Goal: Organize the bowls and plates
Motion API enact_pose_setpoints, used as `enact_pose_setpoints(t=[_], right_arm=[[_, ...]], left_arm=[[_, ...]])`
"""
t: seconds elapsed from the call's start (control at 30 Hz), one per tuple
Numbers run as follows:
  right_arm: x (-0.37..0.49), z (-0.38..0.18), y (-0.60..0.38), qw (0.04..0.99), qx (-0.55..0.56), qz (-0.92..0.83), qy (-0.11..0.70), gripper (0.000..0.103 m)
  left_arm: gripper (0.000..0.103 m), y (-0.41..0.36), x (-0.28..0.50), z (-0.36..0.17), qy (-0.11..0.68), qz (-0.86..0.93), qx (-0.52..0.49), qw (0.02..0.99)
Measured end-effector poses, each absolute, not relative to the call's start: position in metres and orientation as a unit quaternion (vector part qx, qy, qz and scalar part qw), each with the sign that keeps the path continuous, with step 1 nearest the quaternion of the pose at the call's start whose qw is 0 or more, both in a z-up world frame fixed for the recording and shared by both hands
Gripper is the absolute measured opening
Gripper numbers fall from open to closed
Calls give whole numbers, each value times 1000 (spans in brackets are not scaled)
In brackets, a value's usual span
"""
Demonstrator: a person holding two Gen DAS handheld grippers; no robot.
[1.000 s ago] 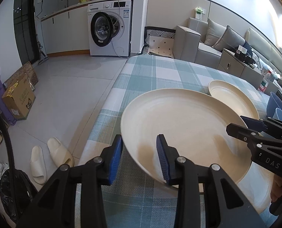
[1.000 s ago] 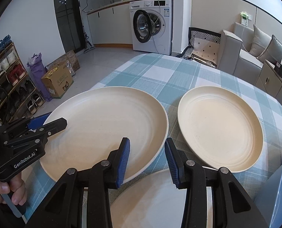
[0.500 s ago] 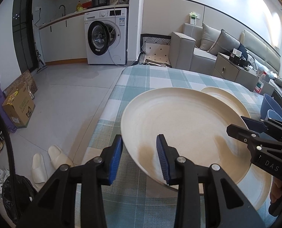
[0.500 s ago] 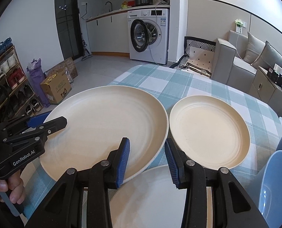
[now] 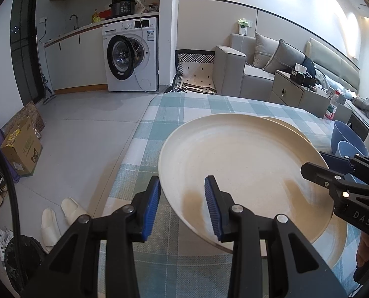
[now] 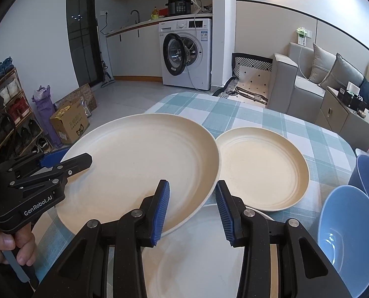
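A large cream plate (image 5: 234,168) (image 6: 139,164) hangs tilted above the checked tablecloth (image 5: 209,109), carried from two sides. My left gripper (image 5: 183,203) is shut on its near-left rim, and it shows in the right wrist view as the left gripper (image 6: 60,164). My right gripper (image 6: 193,211) is shut on the opposite rim and appears in the left wrist view as the right gripper (image 5: 333,173). A smaller cream plate (image 6: 261,171) lies on the table just beyond the large plate's edge. Another cream plate (image 6: 204,255) lies under the right gripper.
A light blue bowl (image 6: 350,236) and a darker blue bowl (image 6: 368,173) stand at the table's right. A water bottle (image 5: 332,106) stands near the far right edge. Left of the table lies open floor with slippers (image 5: 60,216) and a cardboard box (image 5: 23,149).
Both grippers have risen with the large plate between them. Its far rim now overlaps the smaller plate's edge, where a gap showed before.
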State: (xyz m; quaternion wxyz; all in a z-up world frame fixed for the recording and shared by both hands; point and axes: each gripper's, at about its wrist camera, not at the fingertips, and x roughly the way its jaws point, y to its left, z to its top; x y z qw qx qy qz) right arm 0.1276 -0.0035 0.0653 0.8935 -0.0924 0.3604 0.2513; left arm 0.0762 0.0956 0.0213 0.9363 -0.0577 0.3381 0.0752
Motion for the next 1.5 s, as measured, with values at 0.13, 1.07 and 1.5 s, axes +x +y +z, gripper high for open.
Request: enact_pose_setpoints(t=[0.13, 1.07, 1.5], right_arm=[[123, 71, -11, 897, -84, 247, 356, 40], [92, 83, -54, 910, -44, 217, 351, 40], [76, 81, -75, 915, -33, 198, 349, 40]], left_arm=[[35, 90, 73, 24, 337, 68, -50, 938], [35, 56, 68, 30, 338, 26, -23, 941], [35, 34, 70, 26, 344, 9, -4, 939]])
